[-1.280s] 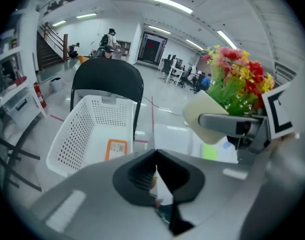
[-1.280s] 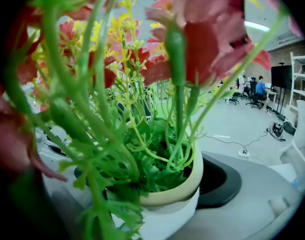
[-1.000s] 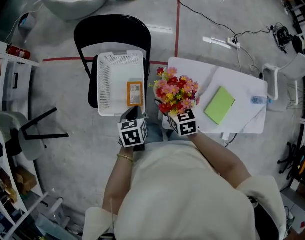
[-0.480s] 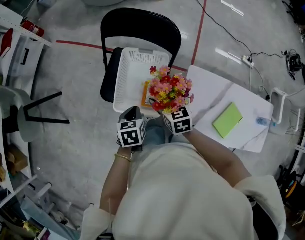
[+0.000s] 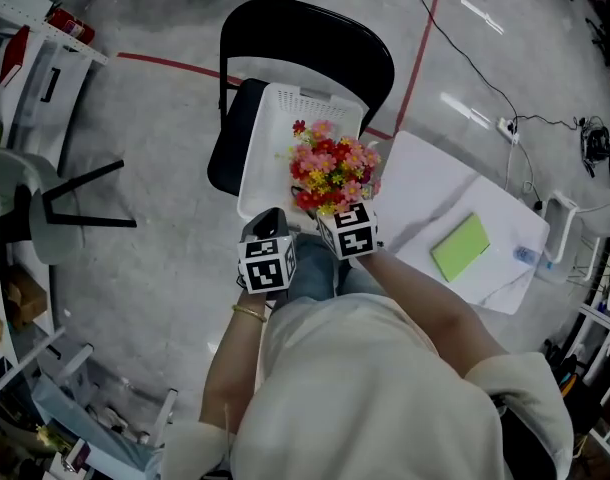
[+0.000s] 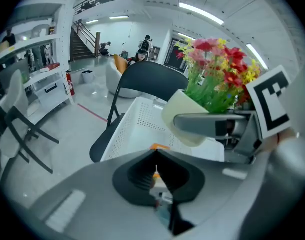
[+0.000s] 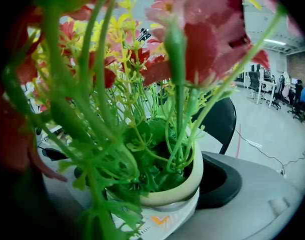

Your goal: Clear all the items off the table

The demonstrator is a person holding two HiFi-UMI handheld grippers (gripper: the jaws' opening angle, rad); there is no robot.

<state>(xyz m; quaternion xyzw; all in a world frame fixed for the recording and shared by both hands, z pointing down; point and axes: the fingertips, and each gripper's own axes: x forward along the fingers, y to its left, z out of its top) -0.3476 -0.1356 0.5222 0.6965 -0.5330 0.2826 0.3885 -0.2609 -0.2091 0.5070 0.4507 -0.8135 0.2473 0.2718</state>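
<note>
You held the flower pot (image 7: 178, 193) tight in your right gripper (image 5: 335, 215), with one jaw on each side of its cream rim. The pot stood upright, and its red, pink and yellow flowers (image 5: 331, 165) pointed up. It hung over the white basket (image 5: 257, 163), not in it yet. The basket sat on the black chair (image 5: 307, 40), just left of the white table (image 5: 425, 180). So the basket lay right under the pot and a bit ahead of your right hand, and I think the next move was mostly straight down. A small orange thing (image 6: 160, 146) already lay on the basket floor, so the pot may have needed a bare spot beside it. Your left gripper (image 5: 269, 226) was pressed together with nothing in it, near the close edge of the basket and just beside the pot. A green pad (image 5: 461, 247) lay flat on the table, well off to the right and nearer your right hand than your left.
</note>
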